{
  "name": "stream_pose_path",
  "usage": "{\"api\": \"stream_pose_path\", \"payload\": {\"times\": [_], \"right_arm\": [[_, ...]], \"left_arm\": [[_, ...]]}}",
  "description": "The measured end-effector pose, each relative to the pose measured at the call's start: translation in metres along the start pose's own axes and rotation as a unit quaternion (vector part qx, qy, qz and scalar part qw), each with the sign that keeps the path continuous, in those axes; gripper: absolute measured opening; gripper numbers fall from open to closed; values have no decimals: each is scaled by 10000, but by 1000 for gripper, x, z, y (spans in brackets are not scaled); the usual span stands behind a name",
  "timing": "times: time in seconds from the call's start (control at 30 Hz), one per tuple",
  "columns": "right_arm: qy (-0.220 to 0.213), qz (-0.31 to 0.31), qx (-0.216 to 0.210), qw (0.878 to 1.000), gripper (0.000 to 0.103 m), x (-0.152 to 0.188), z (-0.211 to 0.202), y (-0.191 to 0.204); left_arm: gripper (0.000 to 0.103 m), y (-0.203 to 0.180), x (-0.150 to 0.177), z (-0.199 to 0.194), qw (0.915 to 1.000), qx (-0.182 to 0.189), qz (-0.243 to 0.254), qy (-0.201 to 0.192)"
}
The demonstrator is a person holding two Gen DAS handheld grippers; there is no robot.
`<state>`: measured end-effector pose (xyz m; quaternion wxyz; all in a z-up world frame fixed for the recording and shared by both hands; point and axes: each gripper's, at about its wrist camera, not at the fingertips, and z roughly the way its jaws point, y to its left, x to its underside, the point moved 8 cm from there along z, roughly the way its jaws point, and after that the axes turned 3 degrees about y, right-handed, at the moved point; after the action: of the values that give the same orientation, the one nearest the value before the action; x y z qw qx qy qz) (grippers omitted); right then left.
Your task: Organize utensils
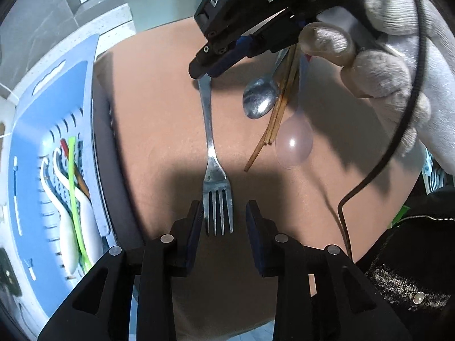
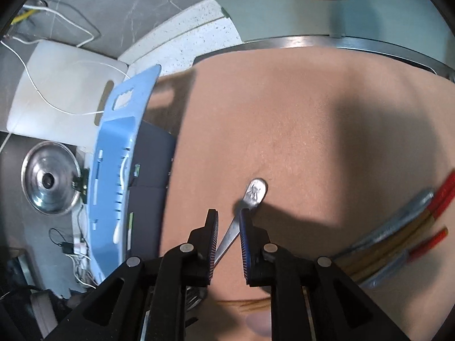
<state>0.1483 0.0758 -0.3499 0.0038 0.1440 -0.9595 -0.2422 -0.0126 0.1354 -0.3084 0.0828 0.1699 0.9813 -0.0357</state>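
Observation:
A steel fork (image 1: 212,153) lies on the tan mat (image 1: 159,108), tines toward me. My left gripper (image 1: 224,213) is open, its fingers on either side of the tines. My right gripper (image 1: 203,75) hangs over the fork's handle end; in the right wrist view it (image 2: 229,221) is open with the fork handle (image 2: 253,196) passing between the fingers, touching the right one. A steel spoon (image 1: 260,96), wooden chopsticks (image 1: 277,116) and a clear plastic spoon (image 1: 293,145) lie to the right of the fork. They show blurred in the right wrist view (image 2: 398,227).
A blue slotted basket (image 1: 57,130) stands left of the mat, holding white spoons (image 1: 68,233) and a green stick (image 1: 74,187). It also shows in the right wrist view (image 2: 113,153), with a white cutting board (image 2: 59,91), a steel pot lid (image 2: 49,182) and cables beyond.

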Motion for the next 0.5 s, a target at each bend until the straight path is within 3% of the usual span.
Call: {"api": "stream_pose_path", "payload": {"times": [0.07,0.1,0.17,0.5], "right_arm": [[6,-28,29,10000,12,-1,4,-2],[8,-70,50,10000,12,-2,3,-1],[43,-145,149,9998,12,-2,3,-2],[144,-97,24,9998,11,-1,6,-12]], "left_arm": [[33,2,1,2,10000,-24,-2,39],[42,3,2,3,10000,-63,-7,48],[48,5,7,2,9999,-149,-15,61],[48,10,-5,27,9985,-368,200,355]]}}
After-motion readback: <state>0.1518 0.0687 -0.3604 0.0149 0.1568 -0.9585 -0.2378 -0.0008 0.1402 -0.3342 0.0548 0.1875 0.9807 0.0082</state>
